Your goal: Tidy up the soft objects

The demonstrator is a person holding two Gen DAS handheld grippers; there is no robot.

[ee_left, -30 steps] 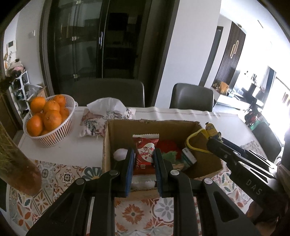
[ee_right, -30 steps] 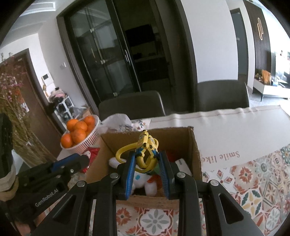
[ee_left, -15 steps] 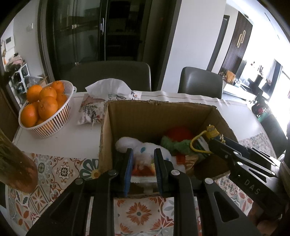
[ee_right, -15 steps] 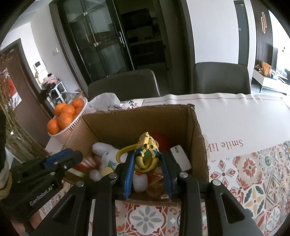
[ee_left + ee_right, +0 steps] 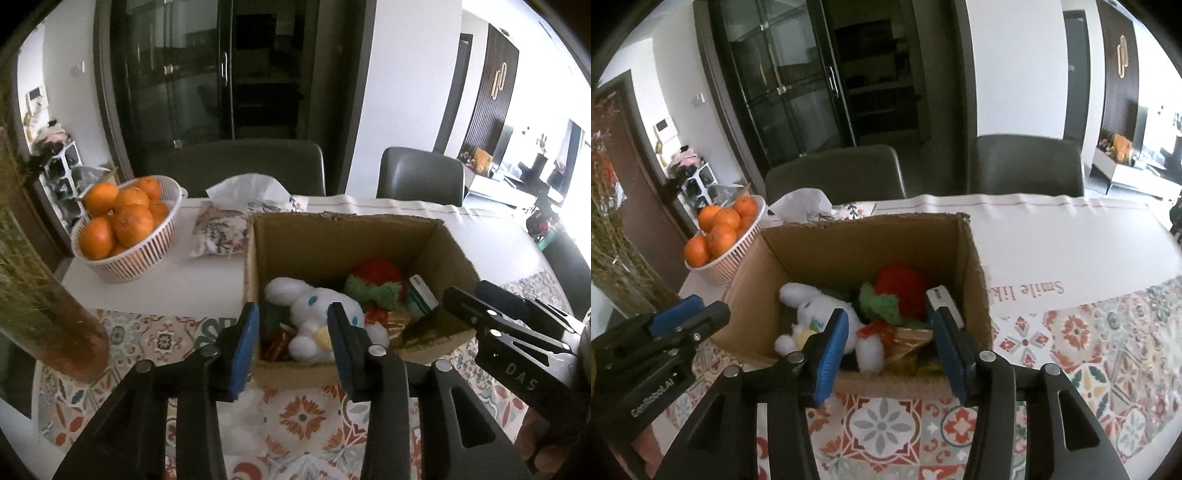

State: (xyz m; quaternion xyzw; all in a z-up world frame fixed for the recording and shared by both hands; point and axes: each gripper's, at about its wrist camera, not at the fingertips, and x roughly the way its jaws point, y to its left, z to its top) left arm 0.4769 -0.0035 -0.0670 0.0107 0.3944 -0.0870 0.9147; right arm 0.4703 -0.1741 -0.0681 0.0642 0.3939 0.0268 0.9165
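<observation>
Left wrist view: the left gripper (image 5: 291, 332) is hanging over the near edge of the cardboard box (image 5: 332, 240), pointing down into it.
Left gripper state: its jaws have just been opening and are standing partly apart, gripping nothing; the blue pads (image 5: 245, 347) are pressing on no object.
White plush bunny (image 5: 321, 314): lying inside the box at its near left, seen through the gap between the left jaws but below them, apart from the pads.
Red and green plush (image 5: 376, 280): sitting in the box at about 2 o'clock from the bunny, toward the far right corner.
Snack packets (image 5: 280, 338): red wrappers are lying at the box bottom, at 7 o'clock from the bunny, partly hidden.
Right wrist view: the right gripper (image 5: 890, 347) is hovering over the same near edge, toward the box's right side.
Right gripper state: its jaws have just been opening and are standing partly apart with nothing held; a gold wrapper (image 5: 908, 343) is lying in the box below the gap.
Yellow toy: I cannot tell where it is lying among the things in the box.
Basket of oranges (image 5: 125, 225): standing on the table at 10 o'clock from the box, well apart.
Tissue pack (image 5: 236, 218): lying just beside the box's far left corner.
Patterned mat (image 5: 303, 417): lying under the box's near edge.
</observation>
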